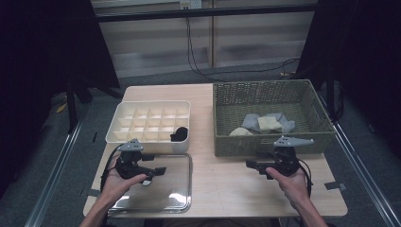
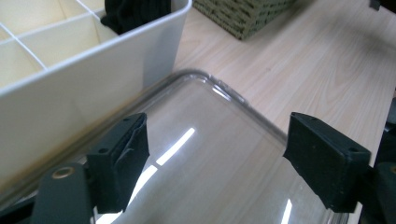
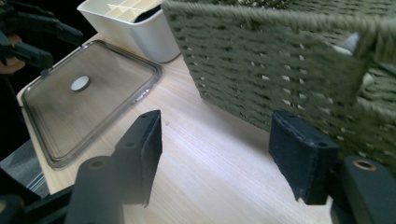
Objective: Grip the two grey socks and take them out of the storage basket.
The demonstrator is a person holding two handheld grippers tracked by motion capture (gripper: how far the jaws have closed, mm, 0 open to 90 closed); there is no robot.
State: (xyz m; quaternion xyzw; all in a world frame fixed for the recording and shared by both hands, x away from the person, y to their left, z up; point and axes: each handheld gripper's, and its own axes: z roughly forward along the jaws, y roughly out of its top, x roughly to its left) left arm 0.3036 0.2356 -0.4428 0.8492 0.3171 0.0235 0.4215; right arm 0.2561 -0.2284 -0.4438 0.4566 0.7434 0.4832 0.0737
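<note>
Left gripper (image 1: 158, 171): fingers apart, nothing between them, over clear lid (image 1: 177, 189) lying flat on desk (image 1: 227, 182) | divided tray (image 1: 142, 138): just behind lid, dark item (image 1: 179, 134) in near-right compartment | right gripper (image 1: 251, 165): fingers apart, empty, before wicker basket (image 1: 269, 144)

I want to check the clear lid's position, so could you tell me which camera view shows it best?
The high view: the whole clear lid lies flat on the table, before the divided box. The right gripper view shows most of it slanted; the left gripper view shows one corner between open jaws.
</note>
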